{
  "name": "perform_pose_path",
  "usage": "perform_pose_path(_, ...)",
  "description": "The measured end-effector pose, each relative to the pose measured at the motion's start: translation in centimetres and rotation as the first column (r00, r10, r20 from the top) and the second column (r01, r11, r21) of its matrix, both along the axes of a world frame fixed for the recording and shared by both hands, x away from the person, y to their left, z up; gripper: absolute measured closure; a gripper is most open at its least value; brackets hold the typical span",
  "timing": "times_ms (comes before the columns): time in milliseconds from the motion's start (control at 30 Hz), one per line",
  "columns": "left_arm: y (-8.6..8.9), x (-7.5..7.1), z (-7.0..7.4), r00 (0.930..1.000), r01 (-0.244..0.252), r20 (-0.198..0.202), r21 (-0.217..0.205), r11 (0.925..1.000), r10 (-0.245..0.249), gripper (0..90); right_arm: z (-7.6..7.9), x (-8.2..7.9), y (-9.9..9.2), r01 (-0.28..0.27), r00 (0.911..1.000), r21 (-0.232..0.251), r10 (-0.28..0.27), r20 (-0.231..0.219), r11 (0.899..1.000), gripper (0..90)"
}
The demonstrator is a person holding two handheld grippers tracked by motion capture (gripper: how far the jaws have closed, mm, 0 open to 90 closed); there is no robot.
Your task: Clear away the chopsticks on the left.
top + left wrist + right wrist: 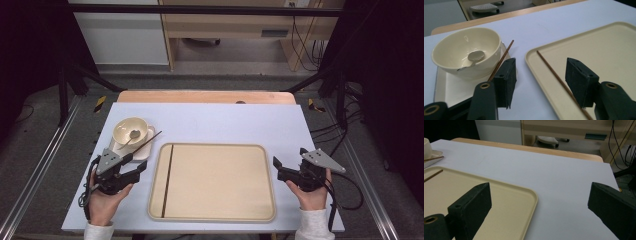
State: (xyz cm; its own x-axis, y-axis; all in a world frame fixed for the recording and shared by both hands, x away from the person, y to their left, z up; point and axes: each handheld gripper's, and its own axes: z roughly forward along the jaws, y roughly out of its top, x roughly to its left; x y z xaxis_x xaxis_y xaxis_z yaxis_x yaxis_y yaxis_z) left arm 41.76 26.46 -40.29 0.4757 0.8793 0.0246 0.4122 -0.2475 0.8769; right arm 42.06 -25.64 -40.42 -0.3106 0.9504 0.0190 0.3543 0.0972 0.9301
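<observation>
Cream bowl [466,51] unmarked, no legible writing, left tool [540,80] open and empty, right tool [539,212] open too.

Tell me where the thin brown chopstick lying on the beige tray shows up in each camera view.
High view: the thin brown chopstick lies along the left edge of the beige rectangular plastic tray.
Left gripper view: chopstick runs diagonally from centre to bottom right, on the tray.
Right gripper view: just its tip at the far left, on the tray.
Shared landmark: the tray.
</observation>
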Motion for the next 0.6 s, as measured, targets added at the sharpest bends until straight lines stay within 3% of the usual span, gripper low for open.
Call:
perform_pose_path(100,0.7,-0.3,-0.5,0.9999,0.013,0.006,0.016,0.9998,-0.013,39.6,0.0,0.0,0.0,0.001,1.0,0.005,-0.001,-0.005,1.0,5.4)
perform_pose_path(200,2.4,-0.9,-2.0,1.0,0.002,0.002,0.024,0.9997,-0.002,38.9,-0.2,0.1,0.0,0.004,1.0,-0.001,-0.004,-0.004,1.0,5.4)
perform_pose_path(267,3.1,-0.9,-2.5,0.9998,-0.012,-0.018,0.047,0.9988,0.013,37.4,-0.3,0.2,0.0,0.003,1.0,-0.004,-0.003,-0.006,1.0,5.4)
perform_pose_path(367,3.6,-0.8,-2.5,0.9999,-0.014,-0.009,0.042,0.999,0.014,35.4,-0.4,0.2,0.0,0.004,0.9999,-0.006,-0.004,-0.01,1.0,5.4)
perform_pose_path(500,4.2,0.0,-2.6,0.9999,-0.013,-0.002,0.065,0.9978,0.013,32.0,-0.6,0.4,-0.1,0.005,0.9998,-0.016,-0.005,-0.02,1.0,5.4)
perform_pose_path(600,5.1,1.5,-3.0,0.9997,-0.022,-0.01,0.073,0.9971,0.023,31.3,-0.8,0.5,0.0,0.004,0.9997,-0.021,-0.005,-0.026,1.0,5.3)
